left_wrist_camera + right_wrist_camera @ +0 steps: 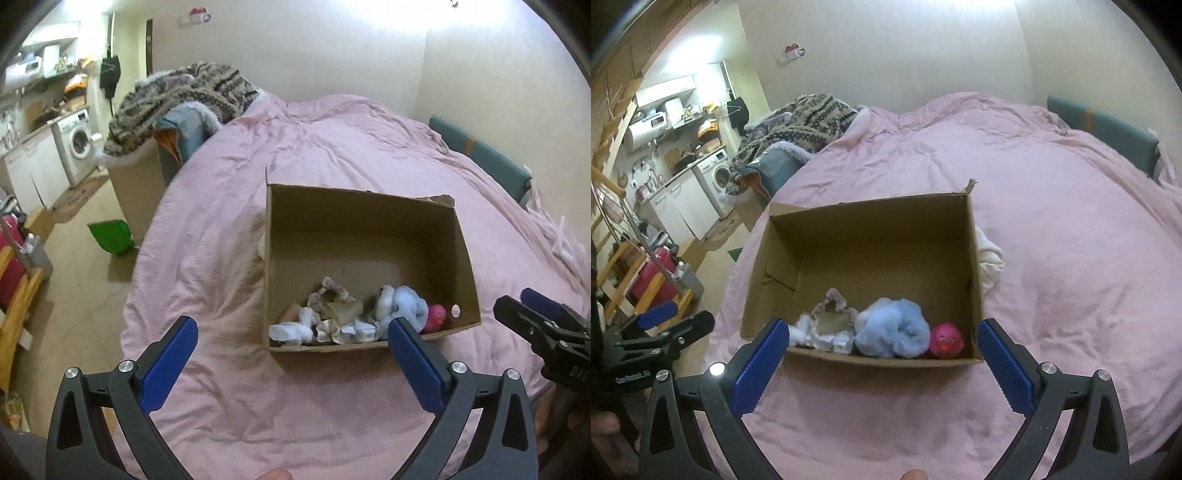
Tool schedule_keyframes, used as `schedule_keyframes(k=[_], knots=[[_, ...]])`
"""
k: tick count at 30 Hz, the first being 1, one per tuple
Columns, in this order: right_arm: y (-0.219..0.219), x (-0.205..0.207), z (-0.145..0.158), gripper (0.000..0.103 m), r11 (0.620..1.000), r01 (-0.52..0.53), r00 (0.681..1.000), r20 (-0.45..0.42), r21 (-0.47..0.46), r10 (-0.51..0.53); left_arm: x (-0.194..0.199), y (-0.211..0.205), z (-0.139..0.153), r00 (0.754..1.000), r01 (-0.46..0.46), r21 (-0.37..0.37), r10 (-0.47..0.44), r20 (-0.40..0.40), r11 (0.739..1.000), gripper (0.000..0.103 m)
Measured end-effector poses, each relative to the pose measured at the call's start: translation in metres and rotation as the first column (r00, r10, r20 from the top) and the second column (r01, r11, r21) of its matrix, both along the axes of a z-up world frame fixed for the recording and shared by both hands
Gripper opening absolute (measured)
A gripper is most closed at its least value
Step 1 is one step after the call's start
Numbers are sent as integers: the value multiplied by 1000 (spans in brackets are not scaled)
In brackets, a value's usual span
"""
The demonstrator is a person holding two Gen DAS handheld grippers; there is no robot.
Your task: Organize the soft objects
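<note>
Tongs: left tongs (291,332) and right tongs (881,334) wide apart, empty | cardboard box (975,280): blue plush (892,332), seemingly pink duck (946,339).

A pink bedspread (332,155) is spread across the frame's middle; a patterned blanket (184,96) is heaped at upper left; a washing machine (75,142) is seen far left; a green dustpan (110,236) is set on the floor, left of centre.

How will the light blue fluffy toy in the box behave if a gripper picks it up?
The light blue fluffy toy looks plush and bunched, so it will probably squash between the fingers and sag. It seems light for its size. It leans against the pink duck, which may shift when it is lifted.
</note>
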State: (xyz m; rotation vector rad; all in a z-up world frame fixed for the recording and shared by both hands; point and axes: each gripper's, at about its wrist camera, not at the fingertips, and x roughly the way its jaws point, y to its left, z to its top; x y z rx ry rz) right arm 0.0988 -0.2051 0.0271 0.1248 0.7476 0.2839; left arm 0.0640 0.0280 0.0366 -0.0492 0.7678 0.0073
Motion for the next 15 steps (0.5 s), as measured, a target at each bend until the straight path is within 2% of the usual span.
schedule_keyframes(k=[6,10,15], knots=[[2,-18,-2,103,1000,3,1000,4,-26,-3,-17,-1,4,1000,11,-13,-11,7,1000,102],[1,-24,-7,103,999,36,999,30,0,-36,-20,-3,-3,1000,-3,2,3,-10,1000,102],[9,-19,-15,103,998,44,999,25,-44,-43,-15,-5,-7,1000,-18,21,18,2,1000,102]])
